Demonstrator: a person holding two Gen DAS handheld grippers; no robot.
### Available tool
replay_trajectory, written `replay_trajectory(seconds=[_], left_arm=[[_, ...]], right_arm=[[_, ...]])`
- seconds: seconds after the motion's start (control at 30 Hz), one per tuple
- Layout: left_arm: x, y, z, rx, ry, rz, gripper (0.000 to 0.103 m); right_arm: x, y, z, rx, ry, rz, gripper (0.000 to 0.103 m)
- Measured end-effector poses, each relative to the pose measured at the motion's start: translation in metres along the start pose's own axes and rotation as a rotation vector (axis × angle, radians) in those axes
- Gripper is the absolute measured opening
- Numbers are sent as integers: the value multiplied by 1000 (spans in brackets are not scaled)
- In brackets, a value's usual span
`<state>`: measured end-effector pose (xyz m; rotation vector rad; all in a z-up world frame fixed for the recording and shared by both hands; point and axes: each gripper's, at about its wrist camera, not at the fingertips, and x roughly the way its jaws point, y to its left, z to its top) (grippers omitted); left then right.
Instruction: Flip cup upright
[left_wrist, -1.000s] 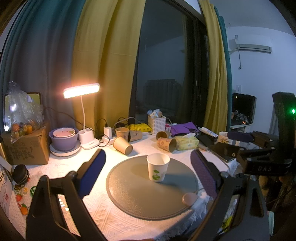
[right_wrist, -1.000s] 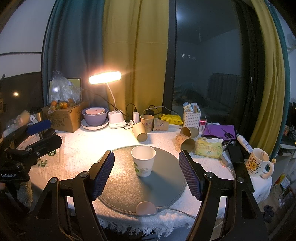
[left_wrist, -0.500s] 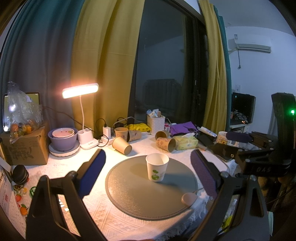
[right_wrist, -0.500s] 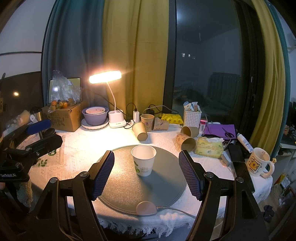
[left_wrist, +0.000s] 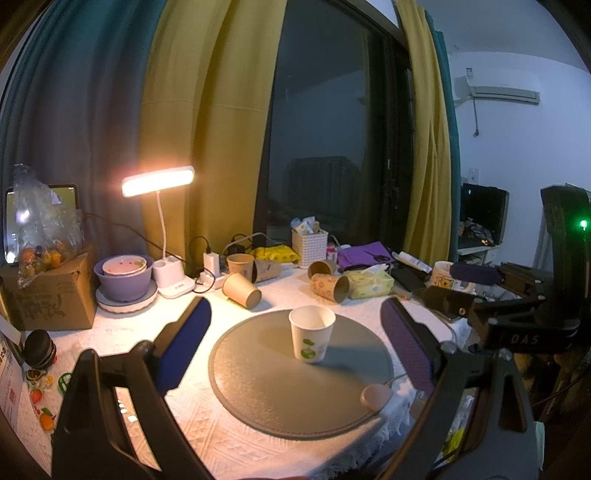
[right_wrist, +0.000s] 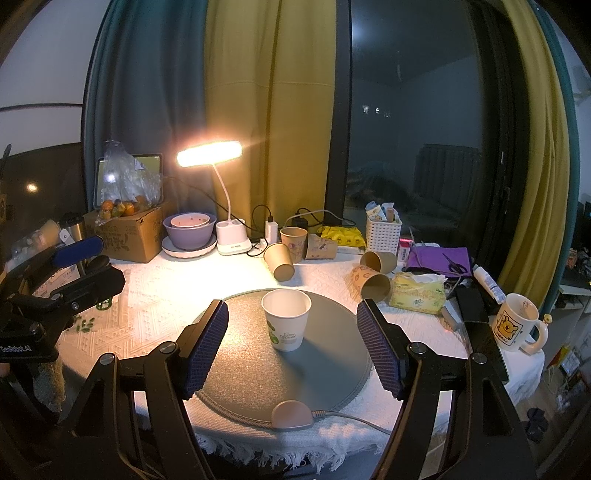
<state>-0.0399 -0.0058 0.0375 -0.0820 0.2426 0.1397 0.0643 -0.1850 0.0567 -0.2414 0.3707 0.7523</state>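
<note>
A white-clothed table (right_wrist: 155, 291) is carrying the whole scene, crowded along its far edge with a lit desk lamp (right_wrist: 209, 152), a cardboard box (right_wrist: 125, 236), a purple bowl (right_wrist: 189, 230) and several brown paper cups (right_wrist: 279, 261) lying on their sides. In the middle a round grey mat (right_wrist: 240, 365) is lying flat, and the white paper cup (right_wrist: 286, 319) is standing on it with its mouth facing up, so the flip is looking finished as far as these views show. The right gripper (right_wrist: 291, 339) is hanging in front of the cup with its jaws spread wide on either side, touching nothing and holding nothing. The left gripper (left_wrist: 295, 341) is doing likewise, jaws wide apart and empty, well short of the cup. What seems to be remaining is only drawing both tools away.
</note>
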Motion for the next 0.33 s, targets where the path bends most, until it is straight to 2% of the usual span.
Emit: replay_trajectory(seconds=[0.33], left_arm=[[-1, -9, -2, -1, -9, -30, 94]], right_arm=[[1, -1, 0, 1, 2, 0, 75]])
